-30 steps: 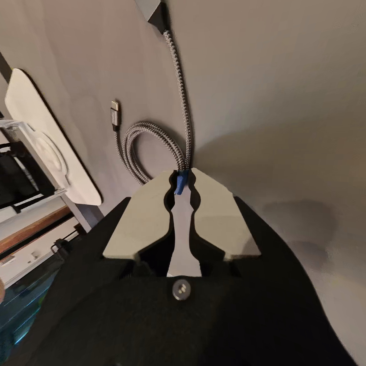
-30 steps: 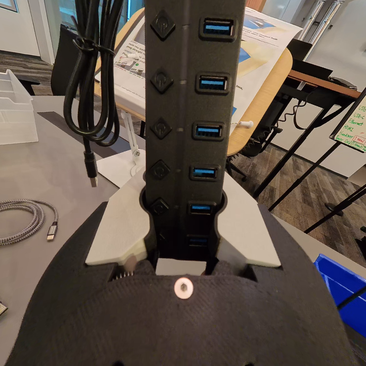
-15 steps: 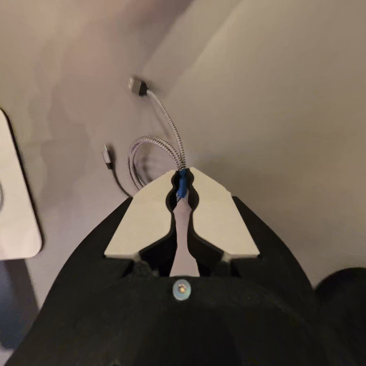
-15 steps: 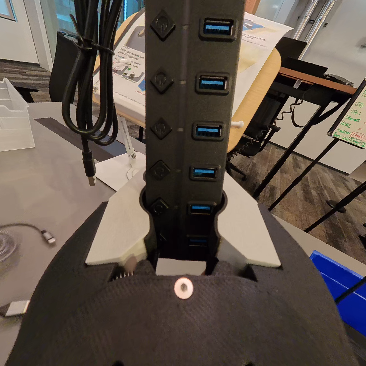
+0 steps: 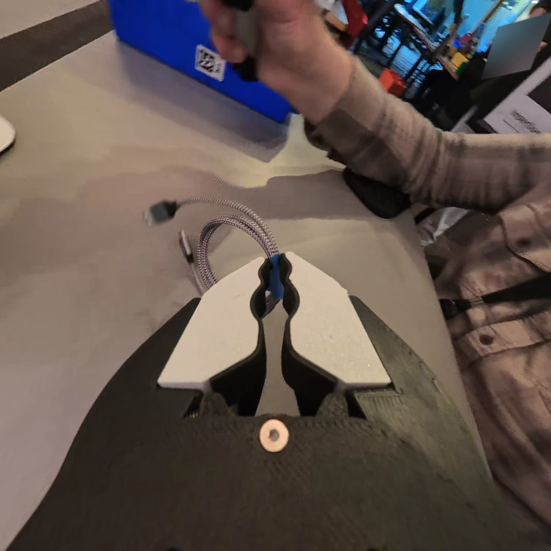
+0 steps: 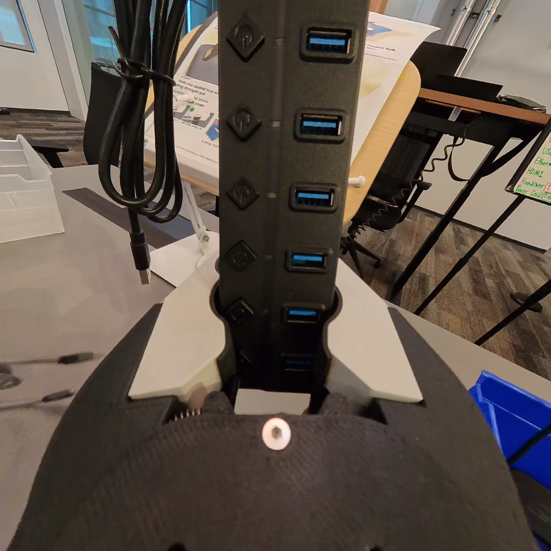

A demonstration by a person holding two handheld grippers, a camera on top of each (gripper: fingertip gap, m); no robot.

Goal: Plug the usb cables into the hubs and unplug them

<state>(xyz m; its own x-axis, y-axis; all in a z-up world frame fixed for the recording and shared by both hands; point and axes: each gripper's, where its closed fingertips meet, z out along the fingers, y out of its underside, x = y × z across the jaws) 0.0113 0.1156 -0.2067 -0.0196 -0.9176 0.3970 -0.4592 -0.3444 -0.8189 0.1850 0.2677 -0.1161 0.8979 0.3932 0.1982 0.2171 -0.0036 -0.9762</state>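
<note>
The braided cable (image 5: 238, 226) is clamped between the nearly closed tips of the left gripper (image 5: 275, 261), at a band of blue tape (image 5: 275, 280) wound round its coil. The coil loops out ahead of the fingers above the grey table (image 5: 89, 149), and two connectors are seen beyond it: a larger grey plug (image 5: 161, 211) at the far end of one strand and a slimmer one (image 5: 185, 246) just beside the coil; whether they touch the table cannot be told. Behind them a blue bin (image 5: 185, 50) stands on the table, and a person's hand (image 5: 286, 50) is raised in front of it, blurred. In the right wrist view, the black hub (image 6: 286, 149) is held upright by the right gripper (image 6: 275, 286), whose jaws are spread wide round its lower end. A column of blue ports (image 6: 313, 196) runs up its right side, beside diamond buttons (image 6: 242, 193); all visible ports are empty. A tied black cable (image 6: 140, 134) hangs to the hub's left, its plug (image 6: 142, 262) dangling free.
</note>
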